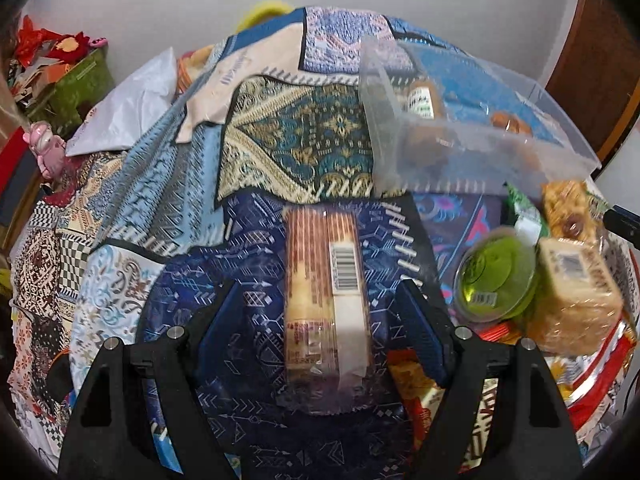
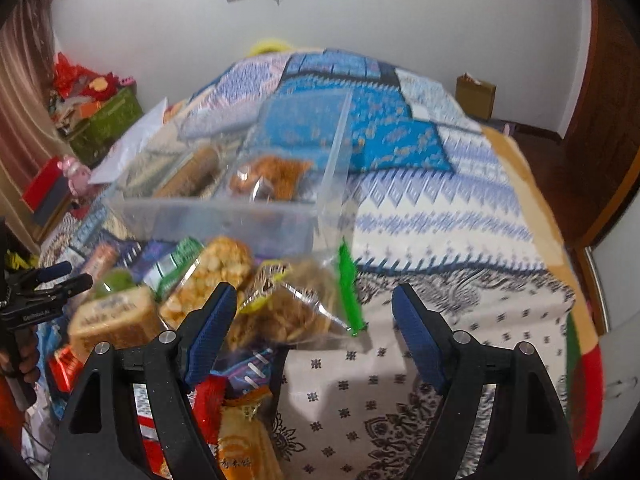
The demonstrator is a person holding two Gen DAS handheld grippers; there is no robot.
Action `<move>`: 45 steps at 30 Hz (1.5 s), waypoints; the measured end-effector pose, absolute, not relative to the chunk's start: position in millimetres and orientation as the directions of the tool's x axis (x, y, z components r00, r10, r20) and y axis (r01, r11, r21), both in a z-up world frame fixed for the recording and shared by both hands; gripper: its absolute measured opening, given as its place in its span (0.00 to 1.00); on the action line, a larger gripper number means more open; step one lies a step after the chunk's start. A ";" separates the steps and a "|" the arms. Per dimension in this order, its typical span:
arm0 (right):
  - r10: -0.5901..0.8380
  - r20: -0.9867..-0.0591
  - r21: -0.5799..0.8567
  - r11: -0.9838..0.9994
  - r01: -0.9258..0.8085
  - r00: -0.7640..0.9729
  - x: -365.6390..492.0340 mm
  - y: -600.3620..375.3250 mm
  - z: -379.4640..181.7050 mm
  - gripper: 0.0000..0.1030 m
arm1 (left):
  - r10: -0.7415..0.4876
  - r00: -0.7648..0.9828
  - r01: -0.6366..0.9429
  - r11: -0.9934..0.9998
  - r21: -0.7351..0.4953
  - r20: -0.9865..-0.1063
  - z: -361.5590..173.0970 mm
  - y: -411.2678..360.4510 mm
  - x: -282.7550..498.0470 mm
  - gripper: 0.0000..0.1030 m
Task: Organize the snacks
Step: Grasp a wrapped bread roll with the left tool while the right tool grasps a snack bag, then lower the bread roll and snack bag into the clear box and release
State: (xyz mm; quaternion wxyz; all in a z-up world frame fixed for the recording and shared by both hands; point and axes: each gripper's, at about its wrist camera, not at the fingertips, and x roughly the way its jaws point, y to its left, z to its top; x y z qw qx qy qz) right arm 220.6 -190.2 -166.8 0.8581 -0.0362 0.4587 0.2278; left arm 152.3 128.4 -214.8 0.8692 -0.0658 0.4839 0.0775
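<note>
Each claw has matte black triangular arms with cut-outs, silver screws near the top, and ribbed blue pads facing inward.

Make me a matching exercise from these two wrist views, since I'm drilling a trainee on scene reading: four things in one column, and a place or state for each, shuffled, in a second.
Things
1. long wafer pack
2. clear plastic bin
3. green-lidded cup
4. zip bag with green seal

Places or states
A. holds a few snacks already
B. lies between the open left gripper fingers
C. lies ahead of the open right gripper
D. sits beside a tan wrapped block

Pairs: 1-B, 2-A, 3-D, 4-C
</note>
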 end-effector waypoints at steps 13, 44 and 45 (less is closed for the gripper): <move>0.456 -0.795 0.272 0.857 -0.437 0.400 223.5 -186.1 -184.0 0.57 | 0.055 0.523 -0.212 0.975 -0.067 -0.850 -233.8 135.3 159.2 0.66; 0.439 -0.683 0.208 0.883 -0.421 0.583 194.7 -216.7 -115.6 0.42 | 0.082 0.672 -0.185 0.981 -0.059 -0.736 -151.0 114.8 122.7 0.22; 0.444 -0.677 0.211 0.881 -0.424 0.587 195.4 -216.3 -112.6 0.42 | 0.084 0.683 -0.184 0.981 -0.060 -0.725 -145.5 114.1 123.6 0.22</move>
